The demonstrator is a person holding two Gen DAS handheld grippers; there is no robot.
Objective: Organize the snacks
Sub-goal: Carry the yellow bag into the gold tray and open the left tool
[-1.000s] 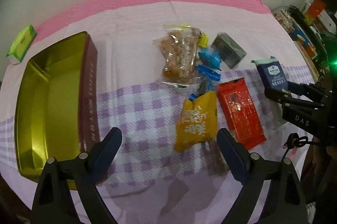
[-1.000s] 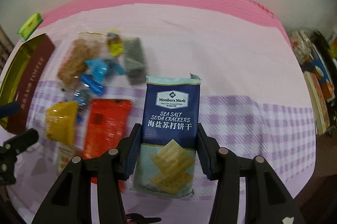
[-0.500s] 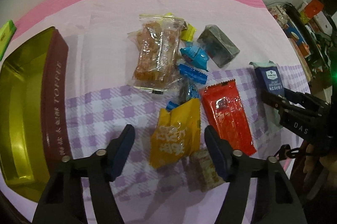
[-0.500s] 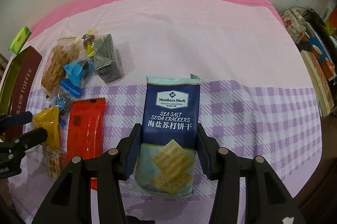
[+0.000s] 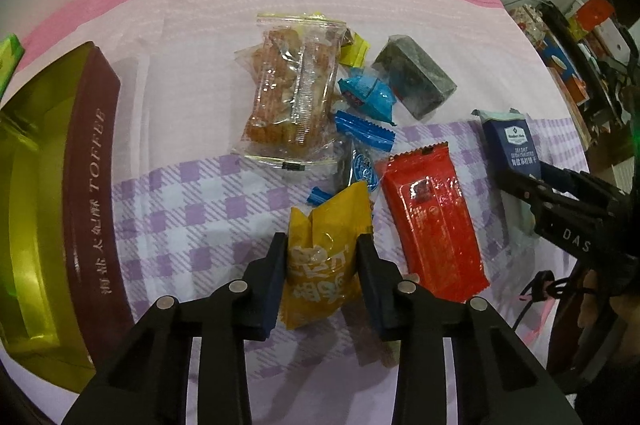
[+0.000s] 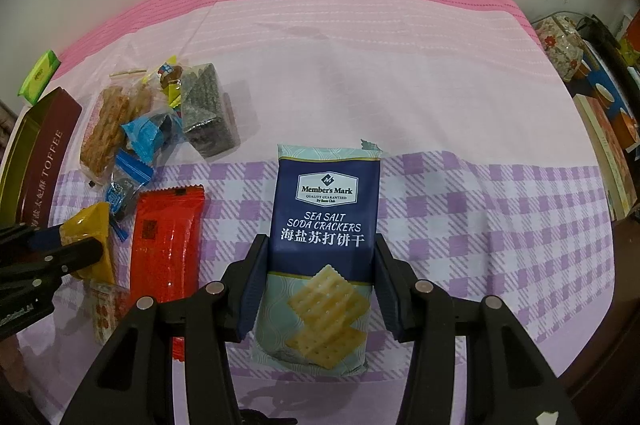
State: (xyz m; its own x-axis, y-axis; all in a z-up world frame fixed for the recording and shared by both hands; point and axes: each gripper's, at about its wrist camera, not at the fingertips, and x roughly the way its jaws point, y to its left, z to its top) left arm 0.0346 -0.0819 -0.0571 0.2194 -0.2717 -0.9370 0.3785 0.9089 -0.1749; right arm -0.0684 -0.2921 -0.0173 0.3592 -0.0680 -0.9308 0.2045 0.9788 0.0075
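A yellow snack packet (image 5: 320, 265) lies on the checked cloth between the fingers of my left gripper (image 5: 322, 245). Its jaws are closing, and both pads touch the packet's sides. The right wrist view shows that same gripper (image 6: 60, 249) at the left edge, on the yellow packet (image 6: 90, 229). My right gripper (image 6: 318, 245) is shut on a navy soda cracker packet (image 6: 326, 193), held just above the cloth. In the left wrist view the cracker packet (image 5: 510, 141) sits far right. An open gold toffee tin (image 5: 86, 185) with nothing in it stands at the left.
Loose snacks lie in a cluster: a clear bag of fried pieces (image 5: 290, 93), a red packet (image 5: 432, 225), a dark grey block (image 5: 414, 81), blue candies (image 5: 368, 97) and a small patterned packet (image 6: 106, 309). A green box (image 6: 40, 77) lies beyond the tin. Boxes (image 5: 580, 37) crowd the right edge.
My left gripper came down and to the right over the yellow packet, and its fingers drew in from wide apart onto the packet. The right gripper kept its hold on the cracker packet.
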